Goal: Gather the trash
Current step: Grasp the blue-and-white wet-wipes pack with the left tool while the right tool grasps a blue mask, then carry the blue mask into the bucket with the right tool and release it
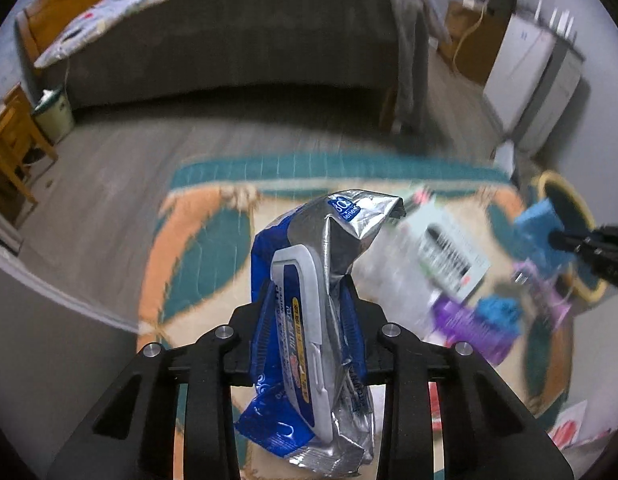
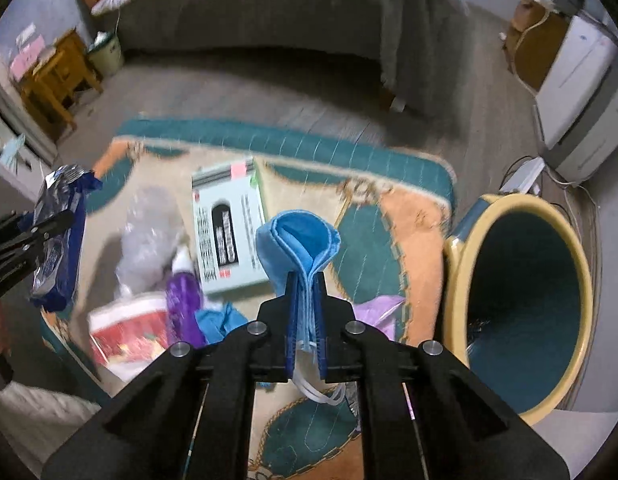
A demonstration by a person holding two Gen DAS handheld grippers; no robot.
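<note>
My left gripper (image 1: 307, 300) is shut on a blue and silver wet-wipes pack (image 1: 321, 280) and holds it above the rug. It shows at the left of the right wrist view (image 2: 59, 236). My right gripper (image 2: 307, 280) is shut on a folded blue face mask (image 2: 299, 240), also above the rug; it shows at the right edge of the left wrist view (image 1: 537, 236). A yellow-rimmed teal trash bin (image 2: 521, 304) lies tilted just right of the right gripper, its mouth open toward me.
On the patterned rug (image 2: 413, 216) lie a pale green box (image 2: 229, 224), a clear plastic bag (image 2: 149, 232), a purple bottle (image 2: 183, 300), a red and white cup (image 2: 129, 328) and blue and lilac scraps. A bed (image 2: 249, 8), wooden stand (image 2: 57, 80) and white appliance (image 2: 581, 92) stand around.
</note>
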